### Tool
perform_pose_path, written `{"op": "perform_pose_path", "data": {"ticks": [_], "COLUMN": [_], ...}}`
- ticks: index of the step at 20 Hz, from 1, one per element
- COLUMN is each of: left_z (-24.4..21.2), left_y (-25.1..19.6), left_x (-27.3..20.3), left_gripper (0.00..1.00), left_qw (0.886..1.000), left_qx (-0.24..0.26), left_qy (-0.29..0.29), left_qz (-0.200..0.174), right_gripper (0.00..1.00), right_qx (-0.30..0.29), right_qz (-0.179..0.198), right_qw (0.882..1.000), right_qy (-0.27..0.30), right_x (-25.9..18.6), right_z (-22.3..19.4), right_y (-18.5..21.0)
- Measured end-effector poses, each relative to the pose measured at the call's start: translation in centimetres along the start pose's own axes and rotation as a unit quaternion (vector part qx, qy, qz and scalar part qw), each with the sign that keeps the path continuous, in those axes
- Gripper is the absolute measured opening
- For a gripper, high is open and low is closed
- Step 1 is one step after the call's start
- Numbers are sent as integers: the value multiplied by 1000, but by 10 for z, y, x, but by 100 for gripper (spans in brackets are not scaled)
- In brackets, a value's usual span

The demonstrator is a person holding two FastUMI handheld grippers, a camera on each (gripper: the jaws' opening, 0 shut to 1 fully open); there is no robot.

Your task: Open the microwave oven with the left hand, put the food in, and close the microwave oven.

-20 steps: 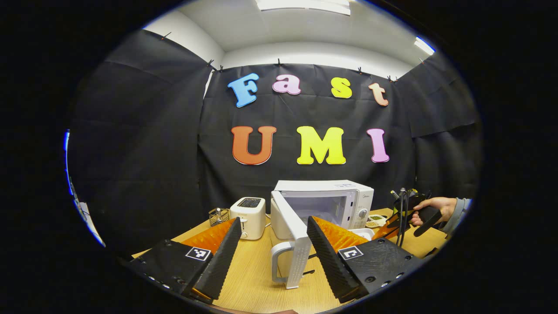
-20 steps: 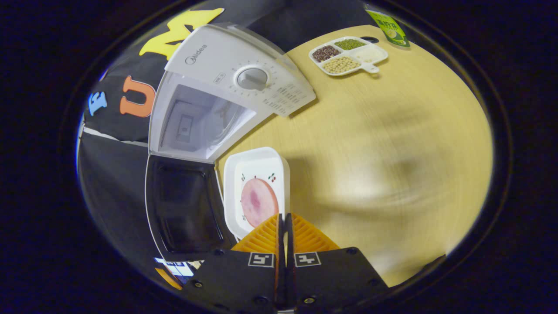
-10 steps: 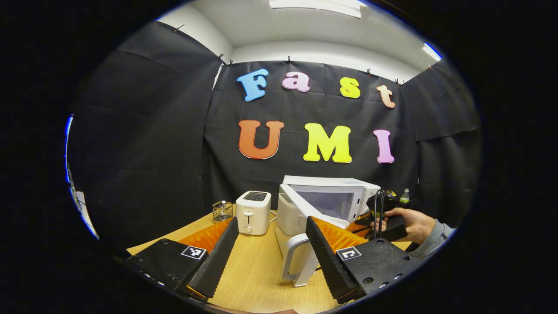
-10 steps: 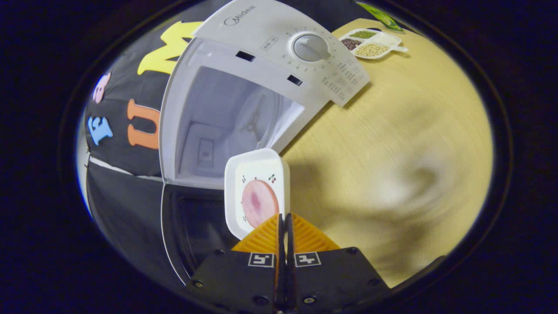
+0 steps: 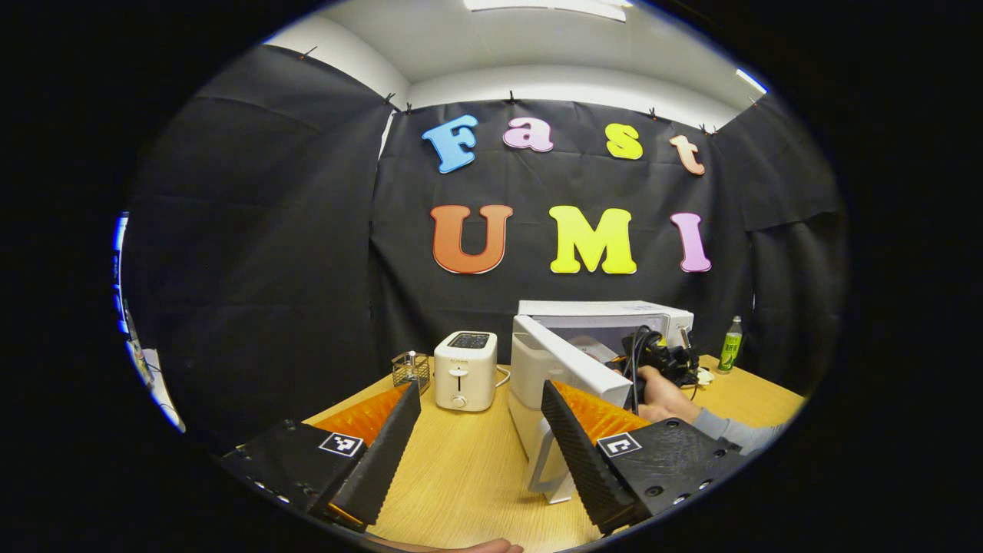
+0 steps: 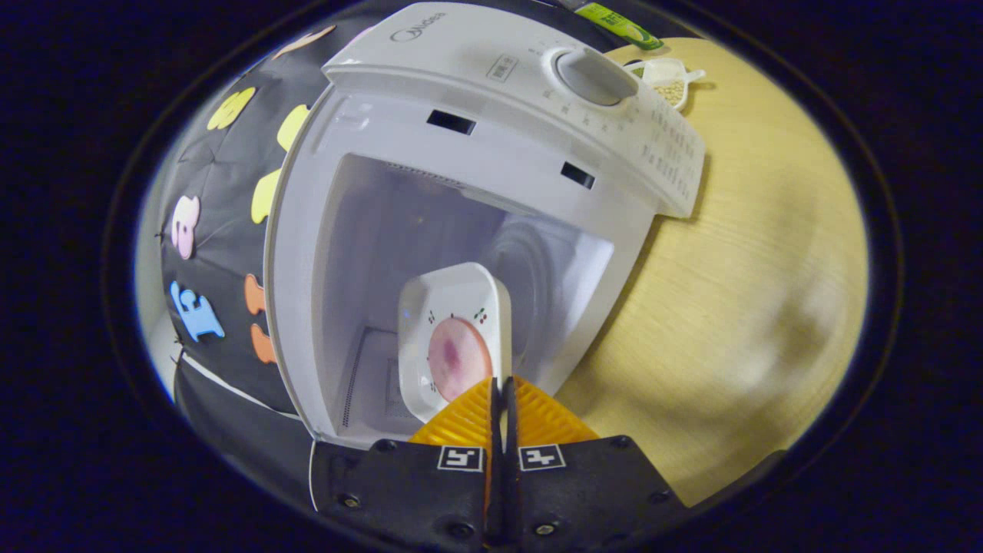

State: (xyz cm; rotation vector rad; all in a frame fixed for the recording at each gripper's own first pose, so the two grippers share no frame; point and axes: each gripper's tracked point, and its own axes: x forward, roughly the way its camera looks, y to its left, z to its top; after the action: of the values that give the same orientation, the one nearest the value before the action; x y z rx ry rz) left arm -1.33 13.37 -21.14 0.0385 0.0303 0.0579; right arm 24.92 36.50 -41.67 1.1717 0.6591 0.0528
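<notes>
The white microwave (image 6: 491,100) stands with its door (image 5: 572,361) swung wide and its cavity (image 6: 430,253) showing. My right gripper (image 6: 499,384) is shut on the near rim of a white square plate (image 6: 453,307) that carries a pink slice of ham (image 6: 458,359). The plate hangs in front of the cavity mouth. In the left gripper view a hand (image 5: 664,395) holds that other gripper at the microwave's opening. My left gripper (image 5: 480,418) stands open with nothing between its fingers, back from the door's handle (image 5: 541,468).
A white toaster (image 5: 464,369) and a small wire basket (image 5: 410,370) stand left of the microwave on the wooden table (image 5: 461,476). A green bottle (image 5: 730,344) stands at the back right. A divided dish of beans (image 6: 666,77) lies behind the microwave's dial.
My right gripper has carried the plate with the ham forward, from beside the door to the mouth of the cavity. The left gripper has drawn back and left from the door handle, staying open.
</notes>
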Motion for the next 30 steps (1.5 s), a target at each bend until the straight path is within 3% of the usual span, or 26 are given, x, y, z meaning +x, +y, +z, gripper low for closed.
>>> {"op": "perform_pose_path", "data": {"ticks": [8, 9, 13, 14, 17, 18, 19, 20, 21, 22, 23, 24, 26, 28, 29, 30], "left_z": [18, 18, 14, 14, 9, 7, 6, 6, 6, 5, 3, 2, 1, 2, 3, 5], "left_y": [4, 1, -4, -6, -8, -8, -9, -8, -5, -1, -1, -2, -2, -2, -2, -4], "left_x": [2, 3, 6, 6, 9, 8, 8, 6, 4, 2, -1, -4, -12, -20, -23, -25], "left_gripper": [94, 94, 94, 94, 94, 94, 94, 83, 83, 94, 94, 94, 94, 93, 92, 92], "left_qw": [999, 999, 999, 999, 999, 999, 999, 999, 999, 999, 999, 1000, 1000, 1000, 1000, 1000], "left_qx": [13, 11, 3, 0, -15, -19, -20, -19, -16, -13, -11, -8, -4, 0, 2, 1], "left_qy": [-45, -49, -45, -46, -42, -37, -34, -31, -30, -27, -24, -22, -19, -15, -17, -18], "left_qz": [13, 11, 4, 6, 7, 5, 4, 5, 10, 16, 19, 18, 17, 18, 16, 13], "right_gripper": [4, 0, 9, 18, 0, 7, 7, 8, 12, 17, 22, 31, 71, 88, 85, 98], "right_qx": [14, 14, -21, -17, -50, -60, -67, -74, -83, -100, -126, -159, -225, -278, -301, -326], "right_qz": [11, 14, 21, 27, 35, 36, 36, 42, 58, 66, 67, 59, 41, 26, 23, 20], "right_qw": [994, 993, 991, 990, 987, 986, 986, 987, 987, 986, 983, 978, 964, 949, 942, 933], "right_qy": [-107, -114, -129, -139, -149, -150, -148, -139, -124, -114, -112, -119, -136, -148, -149, -154], "right_x": [50, 48, 56, 57, 54, 52, 49, 47, 44, 41, 33, 26, 9, -6, -13, -20], "right_z": [7, 6, 14, 19, 22, 22, 21, 19, 15, 12, 11, 14, 23, 28, 28, 31], "right_y": [-4, -2, -1, -1, -1, -1, -2, -1, 4, 7, 8, 4, 1, -3, -2, -2]}}
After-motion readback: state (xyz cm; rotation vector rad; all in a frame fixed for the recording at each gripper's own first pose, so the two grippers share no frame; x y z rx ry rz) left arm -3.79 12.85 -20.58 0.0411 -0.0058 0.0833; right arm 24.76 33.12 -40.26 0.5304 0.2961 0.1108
